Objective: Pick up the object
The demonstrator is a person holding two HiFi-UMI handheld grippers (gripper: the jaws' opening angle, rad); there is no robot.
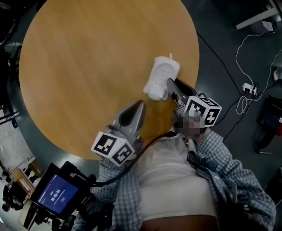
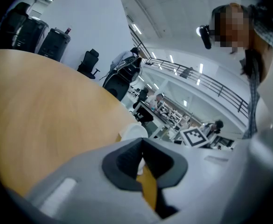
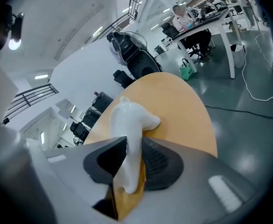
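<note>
Two grippers are over the round wooden worktop (image 1: pixel 83 57). My right gripper (image 1: pixel 171 86) pinches the glossy white object (image 1: pixel 159 77) at the end nearest me, with a pad against each side. The object is close to the worktop's rim on my right, its narrow tip pointing away from me. My left gripper (image 1: pixel 138 106) hovers near it but apart, its jaws pressed together at the tips with nothing between them.

Overhead and gripper views (close) share the table (image 1: pixel 83 57).
</note>
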